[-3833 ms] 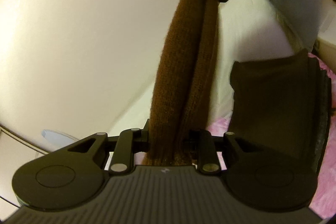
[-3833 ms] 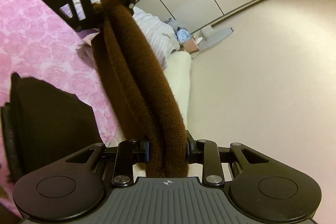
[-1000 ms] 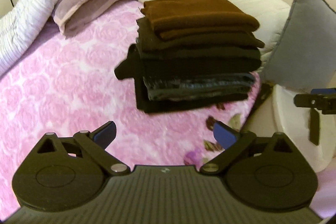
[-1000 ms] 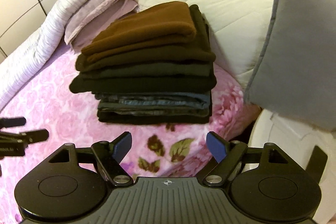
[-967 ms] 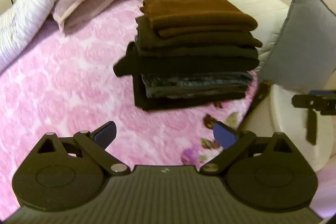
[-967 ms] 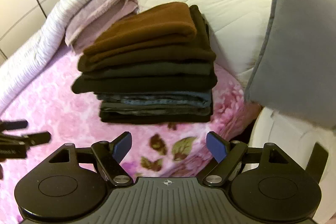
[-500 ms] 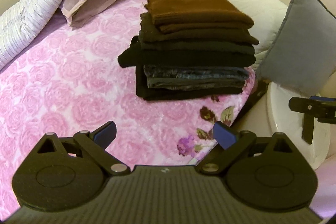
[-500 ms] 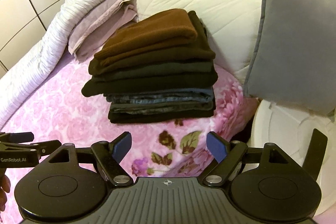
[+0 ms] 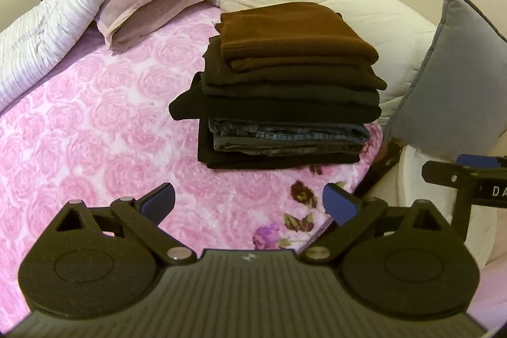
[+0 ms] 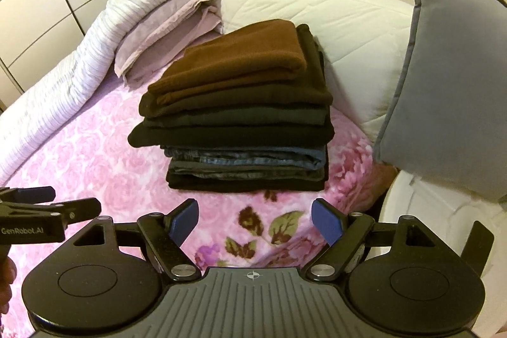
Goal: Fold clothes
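Brown sweater [image 9: 291, 34] tops the stack of clothes [image 10: 240, 129] on the pink bedspread [image 9: 95, 129]; left gripper [image 9: 248, 205] and right gripper [image 10: 255, 222] gape wide, holding nothing.

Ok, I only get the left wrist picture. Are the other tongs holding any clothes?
Observer: No. The right tongs are open and empty, pointing at the folded stack.
Operator: Is anything written on my tongs?
Observer: Yes. From the right wrist view, the left tongs show a side label reading GenRobot.AI.
Operator: Can you see who holds them?
Observer: Only a sliver of a hand at the picture's edge.
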### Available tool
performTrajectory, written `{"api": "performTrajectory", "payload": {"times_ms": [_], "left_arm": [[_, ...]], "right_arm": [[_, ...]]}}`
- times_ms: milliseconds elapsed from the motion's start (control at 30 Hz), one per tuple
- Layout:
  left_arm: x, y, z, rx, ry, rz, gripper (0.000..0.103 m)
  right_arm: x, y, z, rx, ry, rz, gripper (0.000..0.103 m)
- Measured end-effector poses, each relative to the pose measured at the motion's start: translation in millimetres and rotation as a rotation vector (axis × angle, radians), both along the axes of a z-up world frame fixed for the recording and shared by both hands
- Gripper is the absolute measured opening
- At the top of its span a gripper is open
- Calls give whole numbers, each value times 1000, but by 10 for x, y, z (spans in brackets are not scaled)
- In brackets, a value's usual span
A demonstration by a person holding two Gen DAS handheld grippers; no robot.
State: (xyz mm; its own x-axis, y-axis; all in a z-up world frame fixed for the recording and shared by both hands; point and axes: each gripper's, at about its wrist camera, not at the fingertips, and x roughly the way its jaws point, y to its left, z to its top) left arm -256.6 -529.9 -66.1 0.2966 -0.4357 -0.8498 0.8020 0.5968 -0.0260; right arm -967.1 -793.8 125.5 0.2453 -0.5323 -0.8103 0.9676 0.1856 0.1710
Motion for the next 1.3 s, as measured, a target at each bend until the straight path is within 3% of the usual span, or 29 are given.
{"api": "performTrajectory", "payload": {"times_ms": [1300], "left_arm": [[-33, -163, -109, 14, 17, -28, 99]], "right_arm": [[215, -12, 22, 16, 26, 31, 82]]}}
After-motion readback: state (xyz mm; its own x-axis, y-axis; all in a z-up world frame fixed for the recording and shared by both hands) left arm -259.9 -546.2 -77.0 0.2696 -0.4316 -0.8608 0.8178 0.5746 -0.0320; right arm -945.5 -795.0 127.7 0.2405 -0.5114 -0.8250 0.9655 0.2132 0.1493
